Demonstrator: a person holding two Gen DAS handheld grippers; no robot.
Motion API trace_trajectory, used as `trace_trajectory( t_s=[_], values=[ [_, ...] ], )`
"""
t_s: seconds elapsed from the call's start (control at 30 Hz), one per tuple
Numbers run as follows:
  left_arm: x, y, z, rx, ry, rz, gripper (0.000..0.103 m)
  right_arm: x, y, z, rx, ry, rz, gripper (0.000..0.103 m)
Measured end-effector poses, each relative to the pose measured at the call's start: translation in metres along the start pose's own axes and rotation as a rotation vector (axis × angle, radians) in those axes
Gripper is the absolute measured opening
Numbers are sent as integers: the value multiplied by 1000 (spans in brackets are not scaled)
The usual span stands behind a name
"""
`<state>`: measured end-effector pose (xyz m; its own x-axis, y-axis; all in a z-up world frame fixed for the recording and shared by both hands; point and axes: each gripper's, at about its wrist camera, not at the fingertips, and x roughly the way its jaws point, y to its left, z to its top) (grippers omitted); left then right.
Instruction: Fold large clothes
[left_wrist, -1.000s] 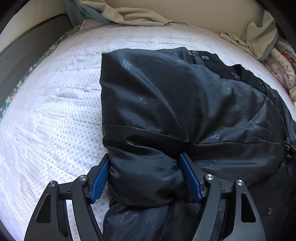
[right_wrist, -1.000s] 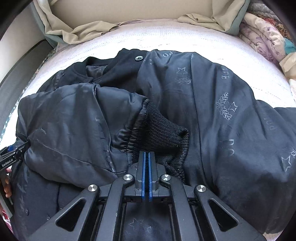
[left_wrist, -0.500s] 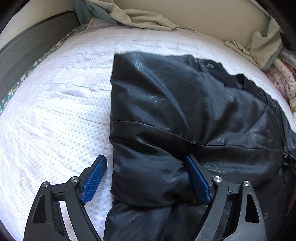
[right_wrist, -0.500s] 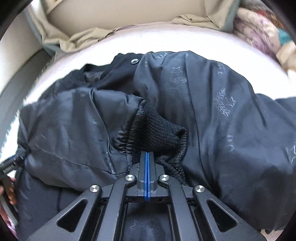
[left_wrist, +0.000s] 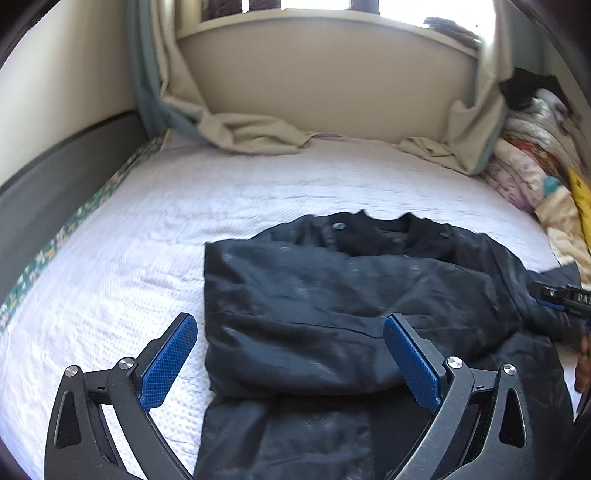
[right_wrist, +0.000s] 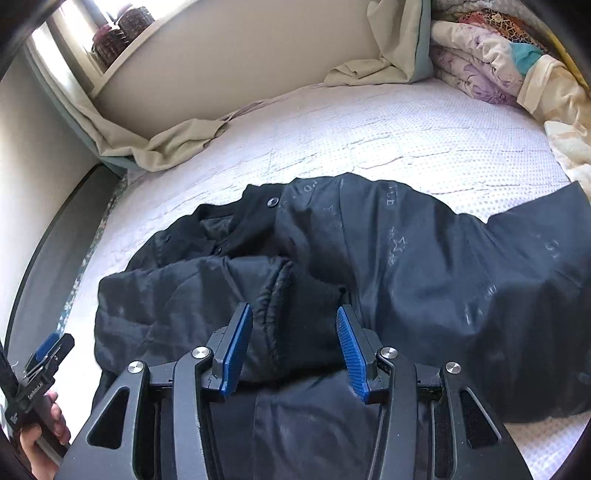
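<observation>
A large black jacket lies on the white mattress, with its left sleeve folded across the body. My left gripper is open and empty, raised above the folded sleeve. My right gripper is open; its blue pads stand either side of the knit sleeve cuff, which lies on the jacket. The jacket's right sleeve stretches out to the right. The left gripper also shows at the left edge of the right wrist view.
Beige curtains bunch on the mattress along the back wall. A pile of floral bedding lies at the back right. A dark bed frame runs along the left edge.
My left gripper opened wider and lifted back off the folded sleeve. My right gripper was shut at the cuff; it has opened, let go and pulled up and back.
</observation>
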<state>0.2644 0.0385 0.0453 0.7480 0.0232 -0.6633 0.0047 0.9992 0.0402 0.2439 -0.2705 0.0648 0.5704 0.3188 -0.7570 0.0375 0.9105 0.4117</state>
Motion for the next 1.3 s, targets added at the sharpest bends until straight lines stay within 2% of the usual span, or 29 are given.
trace_trajectory(
  t_s=[0.2, 0.4, 0.57, 0.67, 1.0, 1.3],
  values=[
    [-20, -18, -3, 35, -41, -43, 102, -43, 10, -8, -62, -33, -80, 52],
    [-27, -23, -7, 29, -25, -70, 102, -82, 2, -18, -24, -27, -75, 57],
    [-29, -24, -11, 19, -14, -70, 102, -100, -38, -32, 52, -90, -99, 60],
    [-27, -23, -15, 16, -2, -60, 102, -99, -68, -40, 129, -69, -152, 60],
    [-13, -22, -22, -1, 59, -71, 102, -125, -125, -45, 279, -102, -149, 60],
    [-9, -7, -21, -68, 92, -101, 102, -196, -204, -54, 500, -278, -142, 60]
  ],
)
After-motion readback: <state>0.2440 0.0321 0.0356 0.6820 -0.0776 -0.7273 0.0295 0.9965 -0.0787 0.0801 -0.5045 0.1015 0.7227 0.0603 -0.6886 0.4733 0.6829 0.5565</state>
